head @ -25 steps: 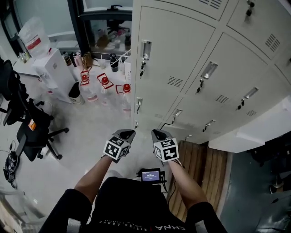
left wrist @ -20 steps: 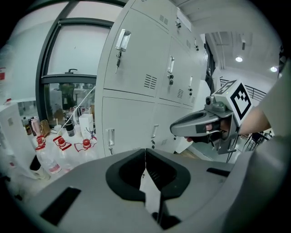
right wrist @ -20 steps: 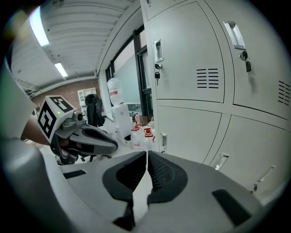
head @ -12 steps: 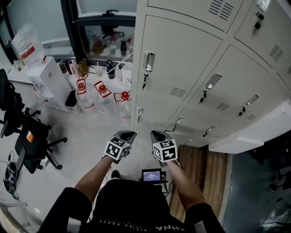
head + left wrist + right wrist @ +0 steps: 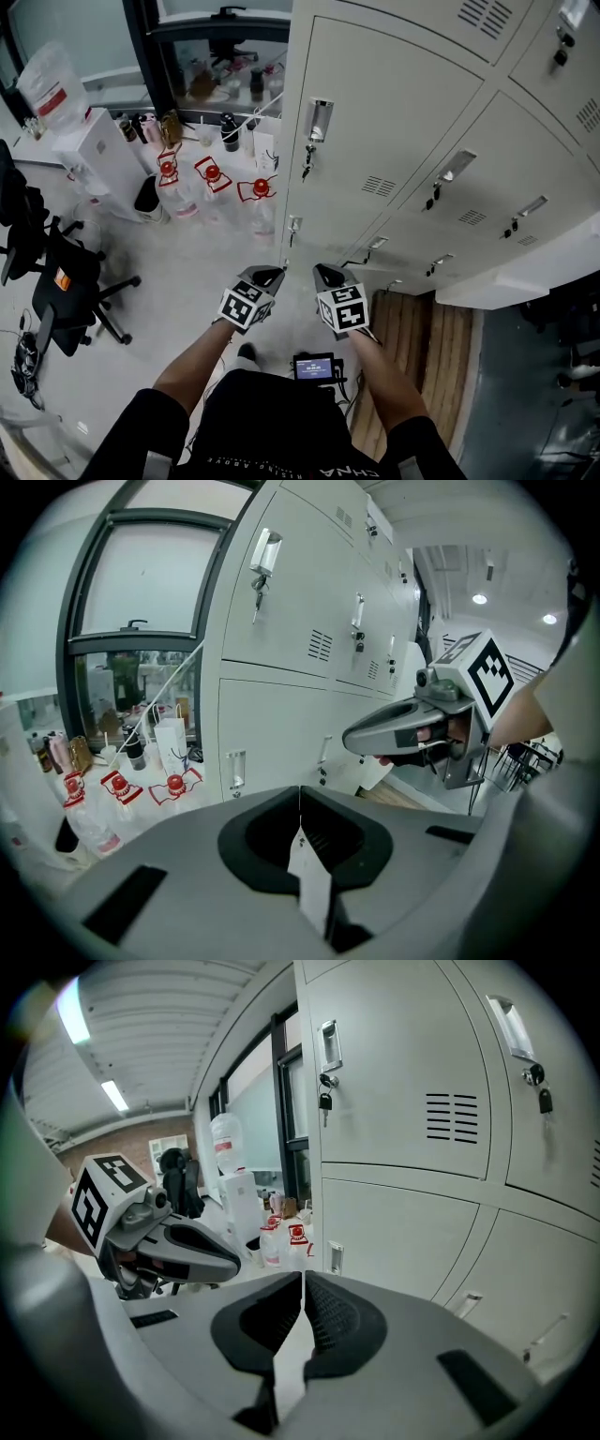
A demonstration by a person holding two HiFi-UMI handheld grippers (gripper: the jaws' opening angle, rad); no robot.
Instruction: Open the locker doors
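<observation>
A bank of pale grey lockers (image 5: 394, 122) stands in front of me with every door closed. The nearest upper door has a recessed handle (image 5: 319, 120) with a key hanging under it, and a lower door handle (image 5: 294, 225) sits below. My left gripper (image 5: 270, 275) and right gripper (image 5: 323, 274) are held side by side low in front of the lockers, apart from them, both shut and empty. In the left gripper view the shut left gripper (image 5: 300, 803) points at the lower doors, with the right gripper (image 5: 412, 733) beside it. The right gripper view shows the right gripper (image 5: 303, 1288) shut too.
Several water bottles with red caps (image 5: 211, 187) stand on the floor left of the lockers, by a water dispenser (image 5: 80, 122). An office chair (image 5: 56, 272) is at far left. A wooden pallet (image 5: 422, 342) lies at the lockers' foot. A small screen device (image 5: 312, 366) hangs at my waist.
The head view has shifted a little, so the lockers sit lower and further right. Both grippers stay shut and in the same place.
</observation>
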